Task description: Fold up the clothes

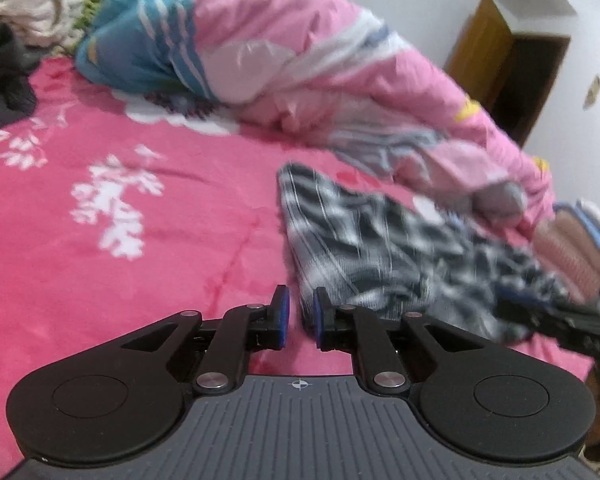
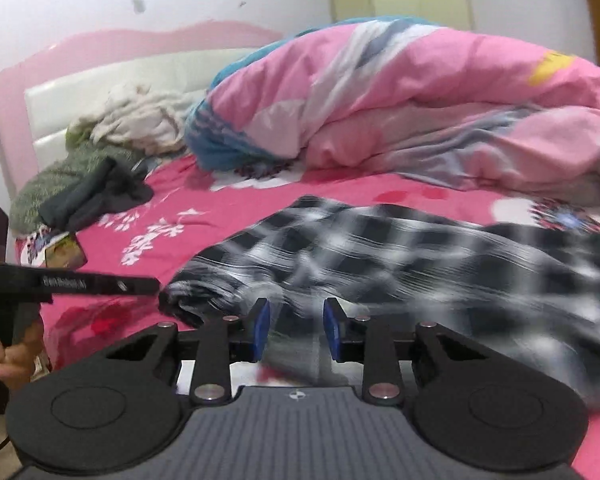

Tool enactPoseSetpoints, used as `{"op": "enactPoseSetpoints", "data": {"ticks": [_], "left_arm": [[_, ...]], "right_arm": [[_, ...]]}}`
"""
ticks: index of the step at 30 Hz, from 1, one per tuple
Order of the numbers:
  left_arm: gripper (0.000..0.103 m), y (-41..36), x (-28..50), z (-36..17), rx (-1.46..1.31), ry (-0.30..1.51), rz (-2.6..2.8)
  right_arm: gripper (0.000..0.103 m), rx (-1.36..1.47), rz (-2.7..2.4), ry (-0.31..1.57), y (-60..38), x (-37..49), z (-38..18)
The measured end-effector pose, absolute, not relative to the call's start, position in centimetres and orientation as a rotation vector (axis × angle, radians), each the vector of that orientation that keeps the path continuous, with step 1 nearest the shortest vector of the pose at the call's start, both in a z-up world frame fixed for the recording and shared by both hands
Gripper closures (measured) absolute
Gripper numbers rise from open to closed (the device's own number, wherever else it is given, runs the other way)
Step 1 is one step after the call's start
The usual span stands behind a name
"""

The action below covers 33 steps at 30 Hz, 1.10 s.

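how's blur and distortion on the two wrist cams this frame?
Left wrist view: checkered garment and quilt smeared by motion blur, left gripper sharp, fisheye curves the bed. Right wrist view: garment streaked, right gripper crisp, headboard bowed; no glare.

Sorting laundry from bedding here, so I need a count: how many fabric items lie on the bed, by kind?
Checked black-and-white garment: 1
Dark grey garment: 1
Green knitted item: 1
Cream fluffy item: 1
Pink-and-blue duvet: 1
Total: 5, all on the pink floral sheet. The heap by the headboard may hide more.
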State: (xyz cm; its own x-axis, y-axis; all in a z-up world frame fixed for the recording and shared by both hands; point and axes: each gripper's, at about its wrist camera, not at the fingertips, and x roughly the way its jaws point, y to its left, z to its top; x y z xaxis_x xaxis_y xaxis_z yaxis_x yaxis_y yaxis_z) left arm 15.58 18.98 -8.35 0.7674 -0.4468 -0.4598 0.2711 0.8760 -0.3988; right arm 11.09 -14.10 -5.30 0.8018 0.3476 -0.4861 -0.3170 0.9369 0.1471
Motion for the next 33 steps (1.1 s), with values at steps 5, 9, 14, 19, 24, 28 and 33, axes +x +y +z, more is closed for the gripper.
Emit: {"op": "enactPoseSetpoints", "data": {"ticks": [5, 9, 14, 19, 24, 28, 33], "left_arm": [[0.092, 17.9, 14.5, -7.2, -0.348, 0.549, -0.376], [0.091, 13.2, 15.0, -6.1, -0.289, 0.537, -0.462], [0.083, 6.2, 16.9, -5.2, -0.217, 0.547, -0.552], [0.077, -0.3, 18.0, -5.0, -0.118, 0.573, -0.635], [0.070, -5.6, 17.6, -4.8, -0.010, 0.555, -0.719], [0.052, -11.0, 16.4, -4.1, 0.134, 0.488, -0.815], [0.039, -18.5, 14.4, -4.8, 0.383, 0.393, -0.889]], "right_arm": [[0.071, 0.194, 0.200, 0.561, -20.8, 7.5, -4.8], [0.062, 0.399, 0.039, 0.557, -27.8, 5.0, -4.8], [0.047, 0.605, -0.028, 0.520, -33.8, 4.6, -5.3], [0.027, 0.756, -0.042, 0.493, -38.2, 5.7, -6.1], [0.024, 0.918, -0.042, 0.478, -42.4, 7.1, -7.1], [0.024, 1.092, 0.026, 0.516, -44.4, 8.6, -8.8], [0.020, 1.191, 0.075, 0.589, -45.0, 9.7, -9.8]]}}
